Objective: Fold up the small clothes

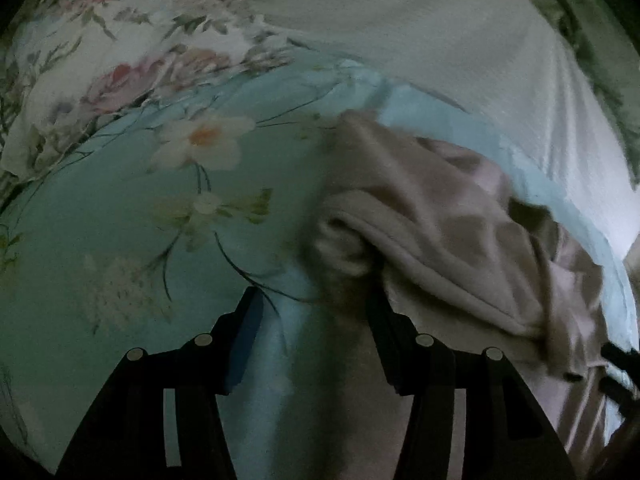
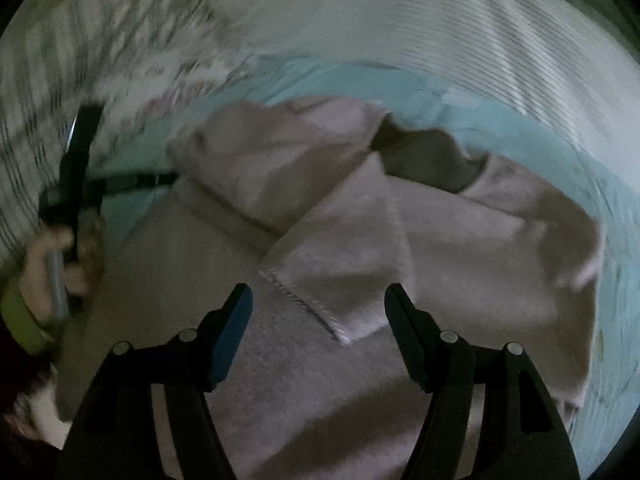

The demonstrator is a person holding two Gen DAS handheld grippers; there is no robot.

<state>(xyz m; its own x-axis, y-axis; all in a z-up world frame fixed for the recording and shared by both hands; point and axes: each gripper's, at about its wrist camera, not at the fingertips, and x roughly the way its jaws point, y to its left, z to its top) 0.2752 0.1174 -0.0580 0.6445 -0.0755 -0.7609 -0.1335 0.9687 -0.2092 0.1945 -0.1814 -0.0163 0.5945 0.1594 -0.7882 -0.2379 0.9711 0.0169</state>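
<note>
Your left gripper [image 1: 316, 304] has its jaws spread wide, dark fingers [image 1: 248, 320] angled outward from the base, nothing pinched between them. Your right gripper [image 2: 318, 300] is likewise agape, both fingers [image 2: 236, 312] splayed and free. From the right wrist view, your left hand [image 2: 60, 256] shows at the far left, blurred, wrapped around its handle, with a yellow-green cuff at the wrist.

Dim light falls on a bed spread with a pale aqua floral sheet [image 1: 132, 240]; a white textured cover [image 1: 460, 52] lies across its far side, beside a flowered pillow [image 1: 100, 60]
</note>
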